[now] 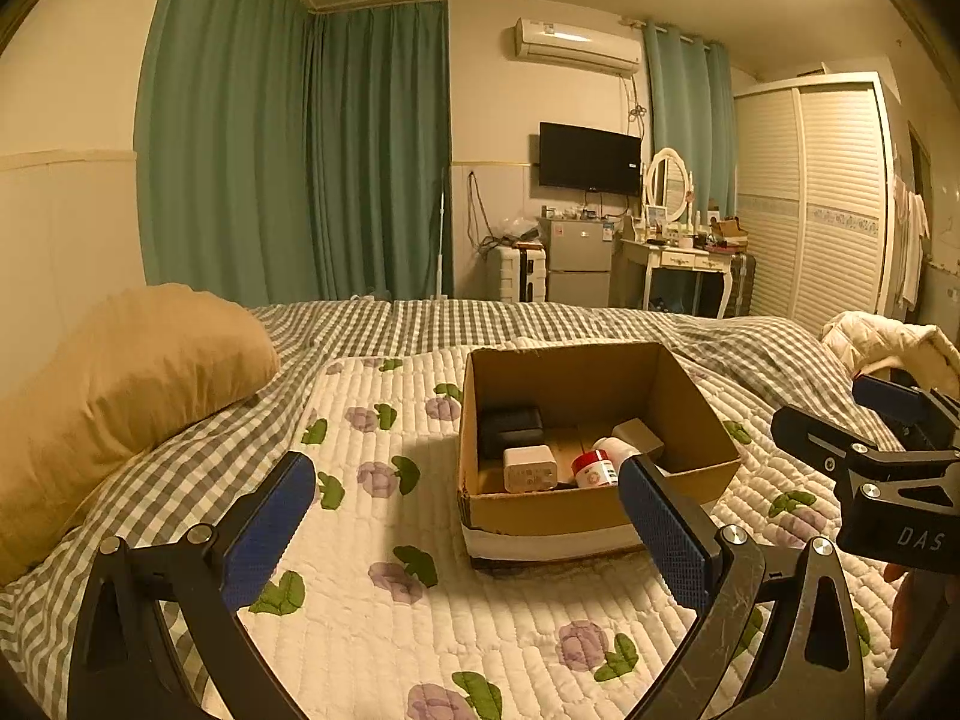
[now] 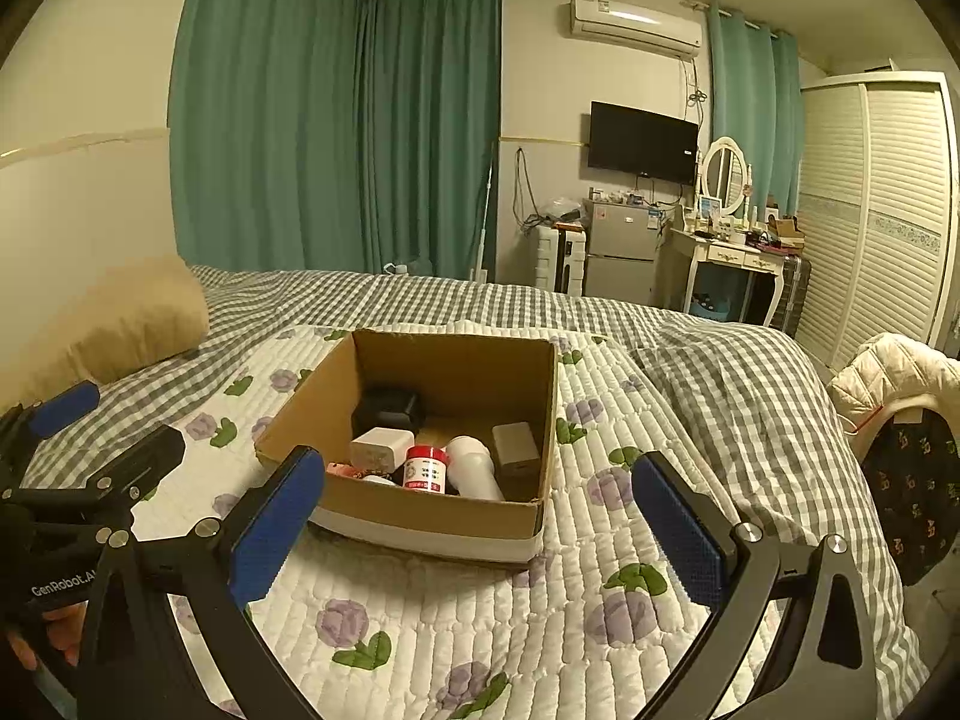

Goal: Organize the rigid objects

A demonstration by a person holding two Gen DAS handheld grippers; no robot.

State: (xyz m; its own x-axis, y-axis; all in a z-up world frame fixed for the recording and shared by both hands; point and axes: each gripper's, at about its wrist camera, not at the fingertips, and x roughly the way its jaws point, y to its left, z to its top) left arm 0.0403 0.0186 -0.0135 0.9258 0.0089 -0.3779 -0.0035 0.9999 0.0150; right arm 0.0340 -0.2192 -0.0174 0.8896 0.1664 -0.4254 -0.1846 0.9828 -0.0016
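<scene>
An open cardboard box [image 1: 696,414] [image 2: 300,414] stands on the quilted floral blanket. Inside lie a black case [image 1: 510,429] [image 2: 387,408], a white charger block [image 1: 528,468] [image 2: 381,447], a red-lidded jar [image 1: 594,468] [image 2: 426,468], a white bottle [image 2: 477,465] and a beige box [image 1: 639,435] [image 2: 516,444]. My left gripper [image 1: 468,528] is open and empty, just in front of the box. My right gripper [image 2: 480,534] is open and empty, also in front of the box; it shows at the right edge of the left wrist view [image 1: 840,420].
A tan pillow [image 1: 126,384] [image 2: 138,318] lies at the left on the checked bedspread [image 1: 420,318]. A white jacket [image 2: 894,372] hangs on a chair at the right. Beyond the bed stand a small fridge [image 1: 579,264], a dressing table [image 1: 678,252] and a wardrobe [image 1: 822,198].
</scene>
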